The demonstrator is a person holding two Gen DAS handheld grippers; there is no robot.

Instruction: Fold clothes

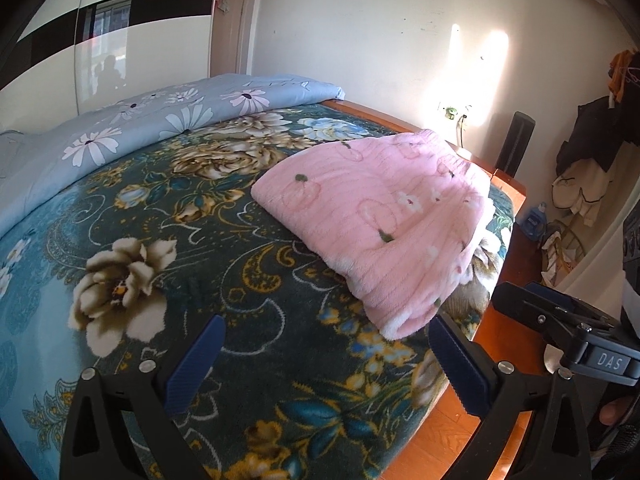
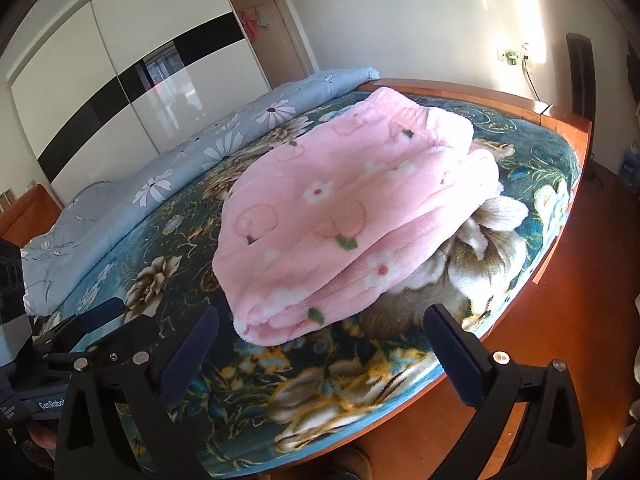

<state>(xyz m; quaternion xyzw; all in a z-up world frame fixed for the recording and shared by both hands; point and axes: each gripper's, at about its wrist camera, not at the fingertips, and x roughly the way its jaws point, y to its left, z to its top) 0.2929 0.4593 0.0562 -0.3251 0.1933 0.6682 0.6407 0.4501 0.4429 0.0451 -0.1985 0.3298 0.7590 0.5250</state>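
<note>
A pink fleece garment [image 1: 384,220] with flower and apple prints lies folded in a thick stack on the bed, near its foot corner; it also shows in the right wrist view [image 2: 344,216]. My left gripper [image 1: 326,340] is open and empty, hovering over the bedspread just short of the garment's near corner. My right gripper [image 2: 320,332] is open and empty, with the garment's near folded edge just beyond its fingertips. The right gripper also shows at the right of the left wrist view [image 1: 560,320], and the left gripper at the left of the right wrist view [image 2: 92,336].
The bed has a dark teal floral bedspread [image 1: 180,280] and a rolled light-blue daisy quilt [image 1: 120,132] along its far side. A wooden bed frame [image 2: 560,240] edges it, with wood floor [image 2: 580,320] beyond. Clothes [image 1: 588,160] hang at the right wall. A wardrobe [image 2: 120,80] stands behind.
</note>
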